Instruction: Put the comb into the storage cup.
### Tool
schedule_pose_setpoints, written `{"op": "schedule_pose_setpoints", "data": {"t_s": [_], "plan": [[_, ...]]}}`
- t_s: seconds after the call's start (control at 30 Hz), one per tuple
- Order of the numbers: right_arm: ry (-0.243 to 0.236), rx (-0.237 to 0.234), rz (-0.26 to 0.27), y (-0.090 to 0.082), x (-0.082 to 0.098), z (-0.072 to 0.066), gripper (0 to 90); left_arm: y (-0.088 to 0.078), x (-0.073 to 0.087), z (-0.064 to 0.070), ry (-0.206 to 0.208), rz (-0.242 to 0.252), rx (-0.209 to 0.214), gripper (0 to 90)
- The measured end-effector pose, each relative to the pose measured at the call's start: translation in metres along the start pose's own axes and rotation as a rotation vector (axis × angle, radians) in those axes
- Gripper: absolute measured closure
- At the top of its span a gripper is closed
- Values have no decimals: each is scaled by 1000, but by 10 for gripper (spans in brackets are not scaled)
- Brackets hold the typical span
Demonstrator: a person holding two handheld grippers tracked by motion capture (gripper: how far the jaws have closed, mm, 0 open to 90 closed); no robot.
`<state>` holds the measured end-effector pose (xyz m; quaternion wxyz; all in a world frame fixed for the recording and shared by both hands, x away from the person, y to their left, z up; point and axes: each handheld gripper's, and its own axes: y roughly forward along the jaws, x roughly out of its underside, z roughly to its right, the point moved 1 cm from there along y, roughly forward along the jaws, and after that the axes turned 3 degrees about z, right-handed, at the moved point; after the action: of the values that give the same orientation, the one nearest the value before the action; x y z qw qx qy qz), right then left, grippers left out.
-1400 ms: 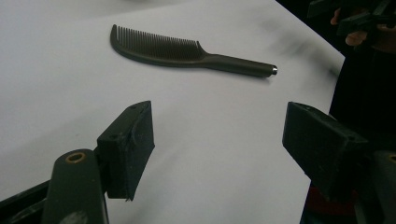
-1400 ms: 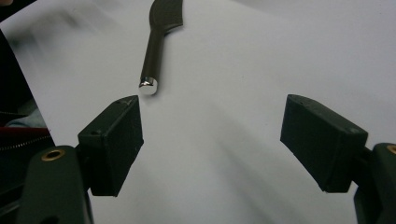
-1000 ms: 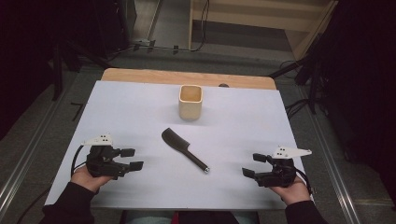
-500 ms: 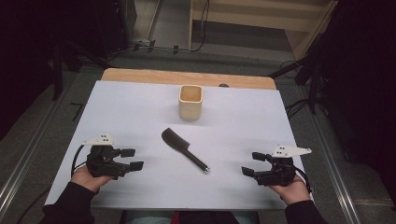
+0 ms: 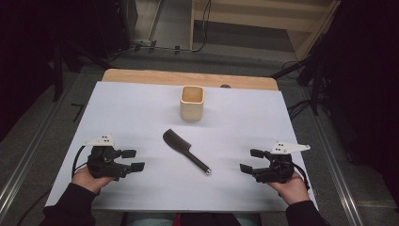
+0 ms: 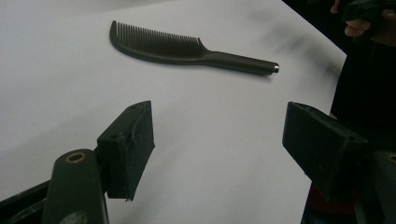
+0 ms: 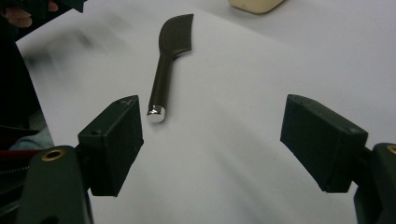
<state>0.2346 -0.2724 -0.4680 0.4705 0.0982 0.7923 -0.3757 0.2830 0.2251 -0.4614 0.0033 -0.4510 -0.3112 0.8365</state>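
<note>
A black comb point(image 5: 185, 150) with a metal-tipped handle lies flat in the middle of the white table sheet point(image 5: 141, 108); I also see the comb point(image 6: 187, 48) ahead in the left gripper view and the comb point(image 7: 169, 63) in the right gripper view, handle end nearest. A beige square cup point(image 5: 192, 102) stands upright behind it. My left gripper point(image 5: 132, 159) rests open near the front left, pointing right. My right gripper point(image 5: 252, 160) is open near the front right, pointing left. Both hold nothing.
The sheet covers a wooden table point(image 5: 188, 77) whose back edge shows. Dark floor, cables and a wooden shelf point(image 5: 263, 19) lie beyond. The cup's base point(image 7: 254, 4) shows at the top of the right gripper view.
</note>
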Motion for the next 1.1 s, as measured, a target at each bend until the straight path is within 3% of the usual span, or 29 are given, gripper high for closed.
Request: {"op": "schedule_pose_setpoints", "data": {"t_s": [1.1], "plan": [[-34, -45, -3, 35, -24, -13, 191, 1, 0, 0, -2, -11, -2, 256]]}}
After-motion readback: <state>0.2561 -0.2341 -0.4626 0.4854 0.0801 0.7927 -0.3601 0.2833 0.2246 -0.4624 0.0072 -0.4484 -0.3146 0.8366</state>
